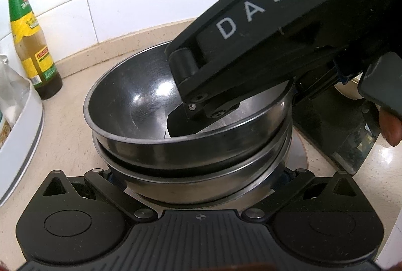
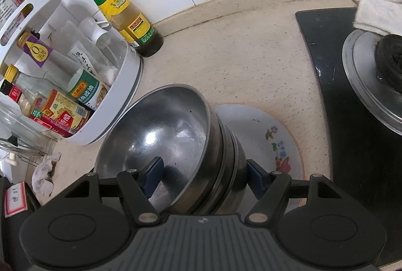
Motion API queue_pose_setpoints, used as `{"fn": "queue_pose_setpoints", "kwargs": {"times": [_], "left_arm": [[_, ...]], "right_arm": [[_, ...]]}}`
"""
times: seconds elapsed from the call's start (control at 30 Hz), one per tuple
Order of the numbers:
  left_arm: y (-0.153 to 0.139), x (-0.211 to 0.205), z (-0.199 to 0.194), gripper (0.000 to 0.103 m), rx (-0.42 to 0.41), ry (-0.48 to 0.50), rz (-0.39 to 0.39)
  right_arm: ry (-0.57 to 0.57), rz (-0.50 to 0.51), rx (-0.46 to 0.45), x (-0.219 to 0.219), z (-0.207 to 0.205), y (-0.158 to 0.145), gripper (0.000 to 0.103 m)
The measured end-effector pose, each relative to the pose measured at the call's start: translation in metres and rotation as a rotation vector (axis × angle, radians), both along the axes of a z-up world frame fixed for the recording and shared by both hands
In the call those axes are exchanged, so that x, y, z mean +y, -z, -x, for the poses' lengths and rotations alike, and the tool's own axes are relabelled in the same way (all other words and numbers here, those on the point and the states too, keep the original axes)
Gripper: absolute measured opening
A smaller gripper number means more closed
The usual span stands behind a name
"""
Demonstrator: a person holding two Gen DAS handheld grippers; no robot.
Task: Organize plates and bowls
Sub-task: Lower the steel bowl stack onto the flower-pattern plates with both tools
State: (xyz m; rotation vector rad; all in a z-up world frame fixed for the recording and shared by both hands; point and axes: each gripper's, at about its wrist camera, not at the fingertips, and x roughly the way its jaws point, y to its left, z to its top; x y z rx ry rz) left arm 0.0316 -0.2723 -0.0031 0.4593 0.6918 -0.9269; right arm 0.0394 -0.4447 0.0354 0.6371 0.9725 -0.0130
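Note:
A stack of nested steel bowls (image 2: 160, 130) stands on a white flowered plate (image 2: 276, 130) on the beige counter. In the left wrist view the top bowl (image 1: 140, 100) sits slightly tilted on the lower ones. My right gripper (image 2: 204, 174) straddles the near wall of the stack. Its left pad (image 2: 153, 175) hangs inside the top bowl, clear of the wall, and its right pad (image 2: 256, 180) is outside the stack. It reaches in from the upper right (image 1: 241, 105). My left gripper (image 1: 197, 180) is spread wide around the lowest bowl, which hides its pads.
A green-labelled sauce bottle (image 2: 120, 12) stands by the tiled wall. A white condiment rack (image 2: 120, 95) full of bottles sits left of the stack. Right of the plate lies a black stove top (image 2: 339, 95) with a burner (image 2: 371, 75) and a white cloth (image 2: 377, 4).

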Motion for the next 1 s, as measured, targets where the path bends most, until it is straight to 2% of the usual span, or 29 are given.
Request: {"fn": "queue_pose_setpoints", "kwargs": {"times": [1.0], "left_arm": [[-0.005, 0.013, 0.030, 0.103, -0.052, 0.034, -0.035]], "right_arm": [[-0.026, -0.019, -0.019, -0.001, 0.006, 0.001, 0.068]]}}
